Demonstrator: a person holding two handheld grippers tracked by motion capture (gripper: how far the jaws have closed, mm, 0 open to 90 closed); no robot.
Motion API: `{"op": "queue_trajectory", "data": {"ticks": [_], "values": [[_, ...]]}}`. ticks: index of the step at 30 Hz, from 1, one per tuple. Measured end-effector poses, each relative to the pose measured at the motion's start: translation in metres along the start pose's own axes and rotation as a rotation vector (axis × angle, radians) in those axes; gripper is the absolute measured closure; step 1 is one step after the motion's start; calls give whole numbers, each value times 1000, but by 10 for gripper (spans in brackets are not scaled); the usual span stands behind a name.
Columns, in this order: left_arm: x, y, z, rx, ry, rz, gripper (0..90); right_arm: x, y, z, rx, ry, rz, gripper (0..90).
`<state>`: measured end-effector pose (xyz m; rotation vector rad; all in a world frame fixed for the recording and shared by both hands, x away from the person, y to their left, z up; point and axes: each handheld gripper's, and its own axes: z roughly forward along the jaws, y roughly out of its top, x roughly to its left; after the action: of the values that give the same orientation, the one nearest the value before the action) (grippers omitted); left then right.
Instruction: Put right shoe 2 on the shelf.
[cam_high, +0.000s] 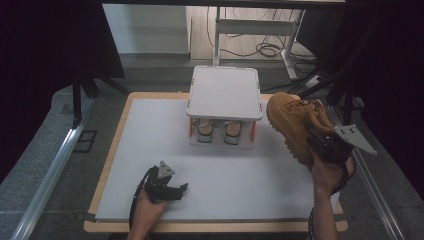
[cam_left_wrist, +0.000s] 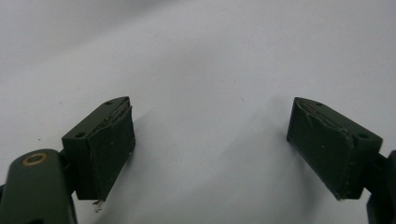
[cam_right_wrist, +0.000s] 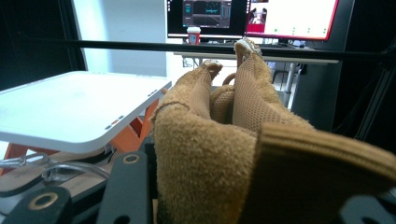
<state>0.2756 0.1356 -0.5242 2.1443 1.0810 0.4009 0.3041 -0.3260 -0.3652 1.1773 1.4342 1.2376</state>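
Right hand-held gripper (cam_high: 320, 134) part-closed around tan boot (cam_high: 290, 120), aloft

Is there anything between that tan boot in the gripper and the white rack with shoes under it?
Nothing visible. The right gripper holds the tan boot in the air just right of the white rack, with open space between them. The left gripper rests far off, near the table's front edge.
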Motion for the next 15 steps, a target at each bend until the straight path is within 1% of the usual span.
{"op": "queue_trajectory", "data": {"ticks": [15], "values": [[0, 0, 0, 0, 0, -1, 148, -4, 27, 1, -58, -28, -4, 537]]}}
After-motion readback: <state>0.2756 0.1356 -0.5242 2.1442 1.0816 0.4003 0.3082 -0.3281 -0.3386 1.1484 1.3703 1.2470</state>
